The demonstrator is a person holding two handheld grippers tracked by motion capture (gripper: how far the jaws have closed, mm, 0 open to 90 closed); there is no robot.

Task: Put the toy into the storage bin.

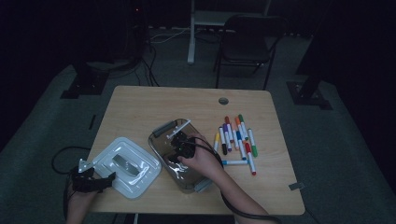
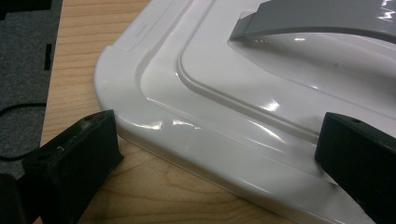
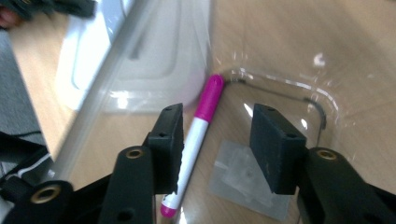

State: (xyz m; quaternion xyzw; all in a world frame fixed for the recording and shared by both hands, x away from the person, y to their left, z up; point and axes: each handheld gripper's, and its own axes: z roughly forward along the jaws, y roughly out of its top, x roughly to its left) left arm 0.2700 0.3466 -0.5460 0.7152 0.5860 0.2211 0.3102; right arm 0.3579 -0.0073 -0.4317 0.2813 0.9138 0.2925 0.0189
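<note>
Dim light obscures much of the high view. Right gripper (image 3: 215, 140) stands inside the clear container (image 1: 161, 135), jaws spread; the pink marker (image 3: 196, 135) lies loose on the container floor beside one pad, unpinched. Left gripper (image 2: 215, 154), jaws spread, straddles a corner of the white lid (image 2: 224, 93), its grey handle (image 2: 317, 18) cut off. Remaining markers (image 1: 236, 140) lie right of the container, colours barely legible.

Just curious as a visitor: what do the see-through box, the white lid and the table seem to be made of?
Box: probably clear glossy plastic; the marker and table show through it. Lid: likely white moulded plastic with bright highlights and a grey handle. Table: pale wood-grain surface, possibly laminate.
</note>
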